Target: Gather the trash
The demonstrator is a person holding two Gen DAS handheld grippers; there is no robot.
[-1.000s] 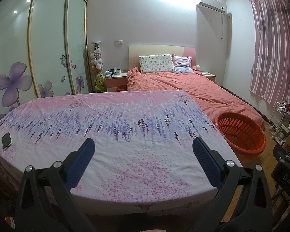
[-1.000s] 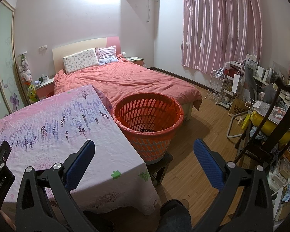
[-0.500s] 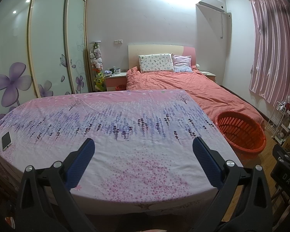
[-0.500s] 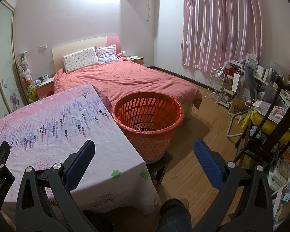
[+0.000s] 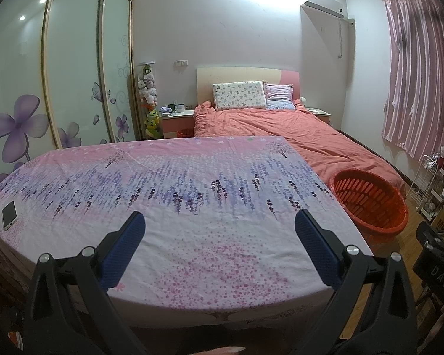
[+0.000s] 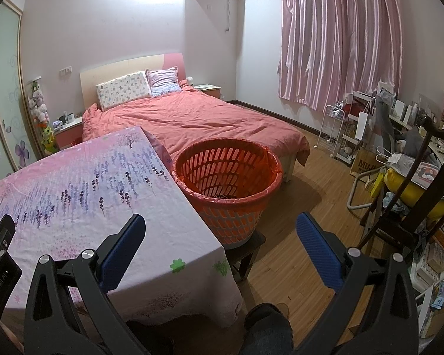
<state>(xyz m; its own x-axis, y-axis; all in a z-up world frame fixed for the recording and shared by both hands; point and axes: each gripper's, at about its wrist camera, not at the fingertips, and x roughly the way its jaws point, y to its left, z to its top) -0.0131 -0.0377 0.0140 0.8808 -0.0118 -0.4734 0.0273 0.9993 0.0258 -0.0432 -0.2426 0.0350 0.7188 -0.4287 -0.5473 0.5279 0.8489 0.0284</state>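
Nothing much has shifted since the earlier frames: both views have only drifted a touch, and the scene is as it was. On the left, the left hand-held gripper (image 5: 219,227) hangs over the near edge of the tabletop (image 5: 192,195) with its jaws wide apart and nothing between them. A phone (image 5: 9,214) lies near the tabletop's left edge; no trash shows on the cloth. On the right, the right hand-held gripper (image 6: 220,230) is just as wide open and empty, above the tabletop's near right corner. Just beside the right edge stands the orange basket (image 6: 228,183) on a low stool (image 6: 248,248), with something dark at its bottom, too small to tell. I judge the step to be a search or a finish: sweep the tabletop slowly, leave the phone alone, and carry any find over the basket's rim before opening.
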